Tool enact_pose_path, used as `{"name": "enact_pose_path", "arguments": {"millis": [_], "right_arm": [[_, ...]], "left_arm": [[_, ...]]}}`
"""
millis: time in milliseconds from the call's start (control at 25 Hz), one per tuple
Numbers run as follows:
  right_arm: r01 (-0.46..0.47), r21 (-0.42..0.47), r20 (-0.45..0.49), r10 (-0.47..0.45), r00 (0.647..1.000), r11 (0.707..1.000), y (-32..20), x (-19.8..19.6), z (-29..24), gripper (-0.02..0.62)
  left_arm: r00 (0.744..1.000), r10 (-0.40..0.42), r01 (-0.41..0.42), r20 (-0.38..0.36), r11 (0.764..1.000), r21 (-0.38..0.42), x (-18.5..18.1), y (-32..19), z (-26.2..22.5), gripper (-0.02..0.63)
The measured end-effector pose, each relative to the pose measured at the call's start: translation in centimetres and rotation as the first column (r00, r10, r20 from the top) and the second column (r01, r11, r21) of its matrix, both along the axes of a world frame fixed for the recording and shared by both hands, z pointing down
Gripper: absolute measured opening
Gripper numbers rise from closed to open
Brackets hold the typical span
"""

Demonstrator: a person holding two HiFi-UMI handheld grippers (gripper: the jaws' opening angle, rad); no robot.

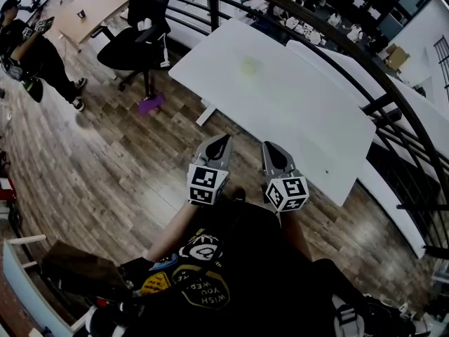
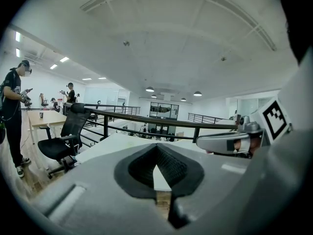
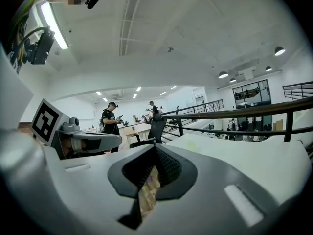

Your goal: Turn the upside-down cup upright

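Left gripper and right gripper, both clenched and empty, side by side before the bench bearing a pale cup.

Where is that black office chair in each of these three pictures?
Head view: the black office chair stands upper left, left of the white table.
Left gripper view: chair at middle left, left of the table.
Right gripper view: chair small at centre, left of the table.
Shared landmark: the white table.
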State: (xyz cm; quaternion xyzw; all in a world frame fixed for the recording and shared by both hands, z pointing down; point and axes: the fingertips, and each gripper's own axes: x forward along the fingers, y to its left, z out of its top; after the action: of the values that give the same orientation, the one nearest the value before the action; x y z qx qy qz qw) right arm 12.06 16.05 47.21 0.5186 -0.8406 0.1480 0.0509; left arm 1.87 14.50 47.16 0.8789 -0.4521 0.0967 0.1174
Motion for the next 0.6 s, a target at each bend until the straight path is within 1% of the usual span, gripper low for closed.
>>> {"name": "enact_pose_path", "arguments": {"millis": [80, 120, 240, 280, 320, 440, 600], "right_arm": [[0.001, -0.002, -0.001, -0.001, 1.000, 1.000, -0.2, -0.4, 0.1, -0.002], [-0.002, -0.007, -0.004, 0.002, 1.000, 1.000, -0.3, -0.6, 0.2, -0.002], [-0.021, -0.033, -0.017, 0.021, 1.000, 0.999, -0.6, -0.8, 0.8, -0.002], [-0.026, -0.039, -0.018, 0.026, 1.000, 0.999, -0.6, -0.9, 0.9, -0.002], [-0.030, -0.043, -0.017, 0.030, 0.999, 0.999, -0.6, -1.0, 1.0, -0.002], [-0.046, -0.052, -0.013, 0.045, 0.999, 0.998, -0.7, -1.4, 1.0, -0.002], [-0.073, -0.063, -0.013, 0.072, 0.997, 0.995, -0.5, -2.4, 1.3, -0.002]], "left_arm": [[1.000, -0.005, 0.005, -0.012, 1.000, -0.004, -0.4, -0.1, 0.0, 0.005], [1.000, -0.008, 0.008, -0.029, 1.000, -0.006, -0.6, -0.2, 0.0, 0.005], [0.993, 0.008, -0.009, -0.115, 1.000, -0.009, -1.0, -0.5, -0.3, 0.005], [0.992, 0.019, -0.020, -0.124, 1.000, -0.006, -1.1, -0.6, -0.4, 0.005], [0.993, 0.027, -0.028, -0.111, 1.000, -0.003, -1.2, -0.7, -0.4, 0.005], [0.999, 0.045, -0.045, -0.028, 0.999, 0.008, -1.5, -0.9, 0.0, 0.005], [0.996, 0.084, -0.084, -0.022, 0.996, -0.003, -2.0, -0.4, 0.5, 0.005]]}}
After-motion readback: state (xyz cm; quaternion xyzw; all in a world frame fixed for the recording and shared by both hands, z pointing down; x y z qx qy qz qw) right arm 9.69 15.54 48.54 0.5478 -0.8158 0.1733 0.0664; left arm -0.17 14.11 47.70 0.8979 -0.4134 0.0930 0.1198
